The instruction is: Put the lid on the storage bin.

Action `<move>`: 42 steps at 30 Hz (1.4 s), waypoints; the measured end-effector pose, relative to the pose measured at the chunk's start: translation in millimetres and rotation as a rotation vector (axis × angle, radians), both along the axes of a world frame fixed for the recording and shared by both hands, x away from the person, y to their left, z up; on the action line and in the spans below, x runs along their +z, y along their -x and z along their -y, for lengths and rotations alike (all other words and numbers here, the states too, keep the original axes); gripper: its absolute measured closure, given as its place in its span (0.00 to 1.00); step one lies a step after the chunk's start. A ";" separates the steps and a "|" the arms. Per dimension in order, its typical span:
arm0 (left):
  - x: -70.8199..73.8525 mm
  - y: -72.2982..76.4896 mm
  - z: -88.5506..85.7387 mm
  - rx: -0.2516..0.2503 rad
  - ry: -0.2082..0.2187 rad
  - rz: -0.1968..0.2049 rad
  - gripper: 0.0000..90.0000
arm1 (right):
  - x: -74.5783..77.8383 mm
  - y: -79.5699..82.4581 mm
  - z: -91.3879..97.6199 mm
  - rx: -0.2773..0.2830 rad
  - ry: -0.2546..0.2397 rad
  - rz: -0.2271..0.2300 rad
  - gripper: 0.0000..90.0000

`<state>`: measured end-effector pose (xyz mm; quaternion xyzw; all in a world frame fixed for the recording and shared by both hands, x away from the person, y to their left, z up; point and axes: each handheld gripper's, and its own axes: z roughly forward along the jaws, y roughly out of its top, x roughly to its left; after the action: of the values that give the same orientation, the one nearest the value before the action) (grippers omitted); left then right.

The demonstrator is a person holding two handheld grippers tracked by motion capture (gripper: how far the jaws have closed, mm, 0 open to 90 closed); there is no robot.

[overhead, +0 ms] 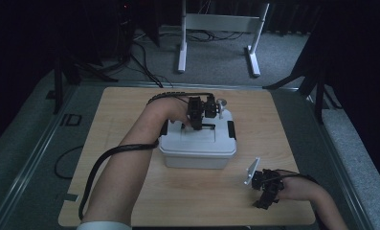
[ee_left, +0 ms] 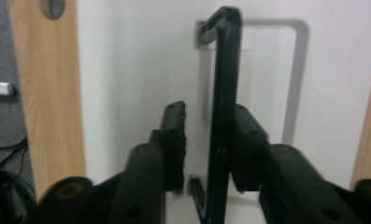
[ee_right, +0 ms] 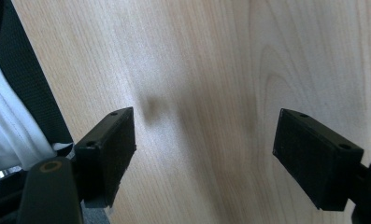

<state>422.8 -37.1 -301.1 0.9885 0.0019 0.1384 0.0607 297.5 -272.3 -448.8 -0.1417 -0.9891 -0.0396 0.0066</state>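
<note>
With the white lidded box [overhead: 197, 146] at the centre of the worktop [overhead: 130, 103], the left gripper [ee_left: 206, 140] brackets the box's raised black handle [ee_left: 225, 84], fingers [ee_left: 174, 135] not fully closed, lift apparently pending, while the right gripper [ee_right: 204, 154] idles wide open and empty nearer than the box.

White lidded plastic box [overhead: 197, 148] at the middle of the light wooden worktop [overhead: 130, 110], left hand-held gripper [overhead: 200, 120] over the box's lid around its raised black carry handle [ee_left: 224, 93], right hand-held gripper [overhead: 265, 195] on the worktop right of and before the box
</note>
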 end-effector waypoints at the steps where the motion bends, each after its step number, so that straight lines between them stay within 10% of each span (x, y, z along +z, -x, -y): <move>1: 1.2 0.2 -1.4 0.004 0.001 -0.006 0.76 | 0.0 0.0 0.0 0.000 0.000 0.000 0.23; 23: 20.4 5.1 -59.2 0.104 0.071 -0.017 0.57 | -1.5 -0.5 -4.7 0.000 0.000 0.004 0.21; 42: 3.7 16.0 -133.5 0.210 0.117 -0.020 0.58 | 2.6 -2.9 -7.4 -0.007 -0.005 0.018 0.21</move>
<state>406.8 96.4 -297.4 0.9790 0.1143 0.1337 0.1034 300.4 -264.9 -446.2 -0.1449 -0.9885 -0.0434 -0.0021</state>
